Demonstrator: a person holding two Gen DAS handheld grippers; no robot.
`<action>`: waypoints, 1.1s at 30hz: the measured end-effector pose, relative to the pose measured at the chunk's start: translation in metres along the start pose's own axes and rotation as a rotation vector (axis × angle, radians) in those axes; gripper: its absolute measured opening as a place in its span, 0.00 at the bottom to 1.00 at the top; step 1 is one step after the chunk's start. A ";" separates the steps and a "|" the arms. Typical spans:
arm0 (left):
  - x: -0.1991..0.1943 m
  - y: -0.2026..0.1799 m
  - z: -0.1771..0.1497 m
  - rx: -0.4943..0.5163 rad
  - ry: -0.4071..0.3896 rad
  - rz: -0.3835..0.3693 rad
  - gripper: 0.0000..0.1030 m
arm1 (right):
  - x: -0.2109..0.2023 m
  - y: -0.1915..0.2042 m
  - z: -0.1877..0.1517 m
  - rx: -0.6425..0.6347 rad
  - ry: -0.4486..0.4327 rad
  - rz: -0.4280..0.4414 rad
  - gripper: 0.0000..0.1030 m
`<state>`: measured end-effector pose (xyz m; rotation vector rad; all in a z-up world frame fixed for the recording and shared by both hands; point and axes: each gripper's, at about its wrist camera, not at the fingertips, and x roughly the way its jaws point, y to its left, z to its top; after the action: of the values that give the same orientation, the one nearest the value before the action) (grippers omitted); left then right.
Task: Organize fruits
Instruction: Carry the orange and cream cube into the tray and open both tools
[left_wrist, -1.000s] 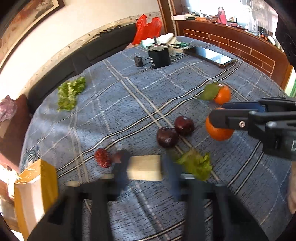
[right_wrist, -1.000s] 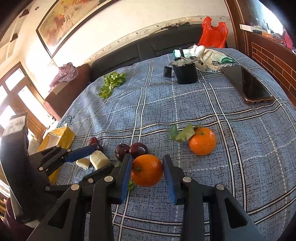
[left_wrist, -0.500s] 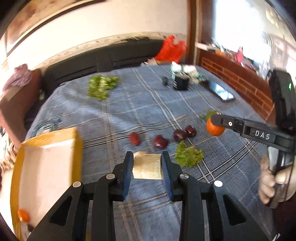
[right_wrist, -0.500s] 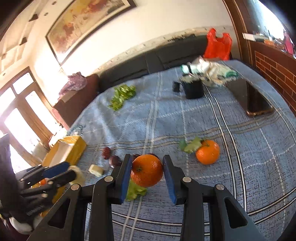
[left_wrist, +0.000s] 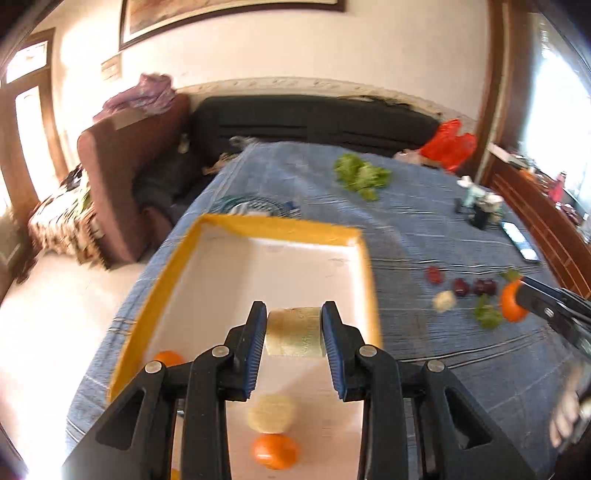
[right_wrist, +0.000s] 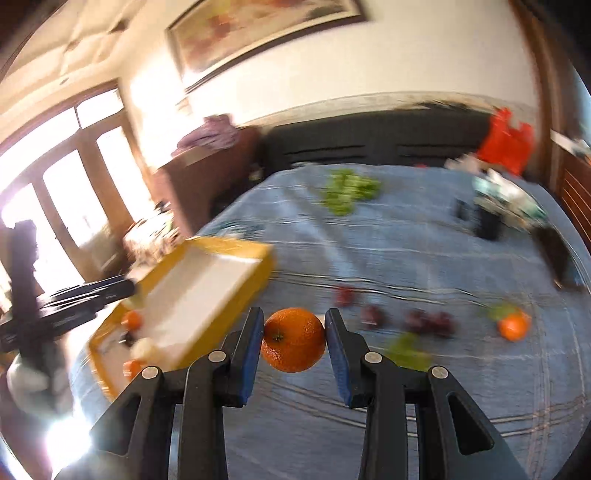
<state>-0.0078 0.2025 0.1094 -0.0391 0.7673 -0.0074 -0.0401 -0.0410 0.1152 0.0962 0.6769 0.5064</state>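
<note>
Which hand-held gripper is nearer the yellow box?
Left. The left hand-held gripper hangs over the yellow box, holding a pale block; the right hand-held gripper holds an orange beside it.

Home living room: sofa (left_wrist: 310, 118), framed painting (right_wrist: 258, 33).

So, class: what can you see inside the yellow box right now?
In the yellow box, two oranges and a pale round piece lie on its white floor. The left gripper, holding a pale block, hides part of that floor.
</note>
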 end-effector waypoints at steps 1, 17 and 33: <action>0.004 0.007 0.000 -0.010 0.008 0.002 0.29 | 0.008 0.018 0.002 -0.022 0.017 0.027 0.37; 0.077 0.076 -0.011 -0.185 0.199 0.031 0.29 | 0.135 0.132 -0.030 -0.196 0.278 0.073 0.37; -0.012 0.051 -0.007 -0.202 0.002 0.002 0.60 | 0.080 0.090 -0.005 -0.144 0.153 0.001 0.39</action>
<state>-0.0213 0.2531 0.1106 -0.2306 0.7683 0.0725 -0.0279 0.0762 0.0869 -0.0780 0.7879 0.5657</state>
